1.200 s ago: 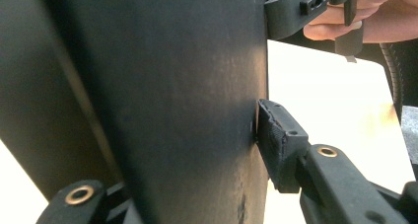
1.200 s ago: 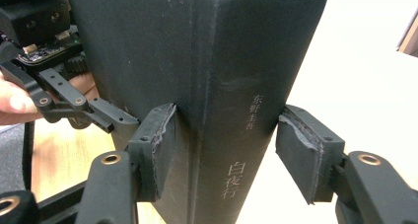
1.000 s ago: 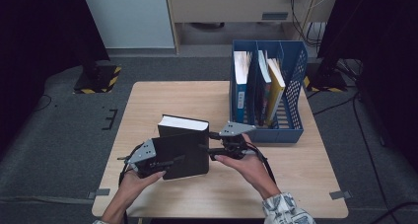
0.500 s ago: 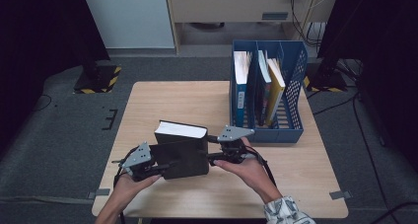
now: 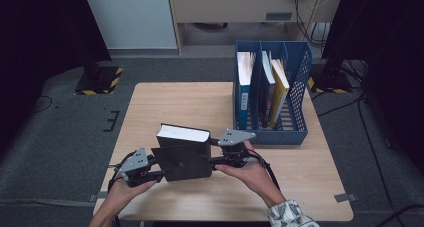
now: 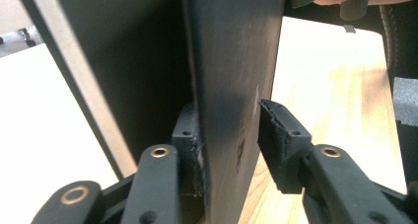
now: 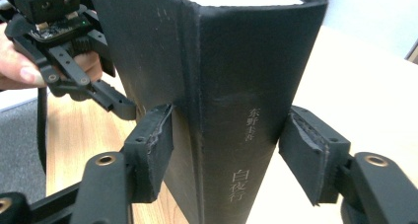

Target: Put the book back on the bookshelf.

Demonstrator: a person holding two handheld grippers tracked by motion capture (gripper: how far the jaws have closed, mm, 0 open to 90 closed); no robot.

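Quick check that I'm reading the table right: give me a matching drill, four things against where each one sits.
Things:
1. black book
2. blue rack
3. yellow book
4. blue-spined book

Places:
A. leftmost book in the rack
B. far right part of the table
C. upright, near the table's front edge
D. leaning, rightmost book in the rack

Pairs: 1-C, 2-B, 3-D, 4-A

Each tool has black jaws with brass rivets and a grey three-cornered plate; the right tool (image 5: 216, 154) trails a black cable, and the right sleeve (image 5: 290, 214) is patterned.
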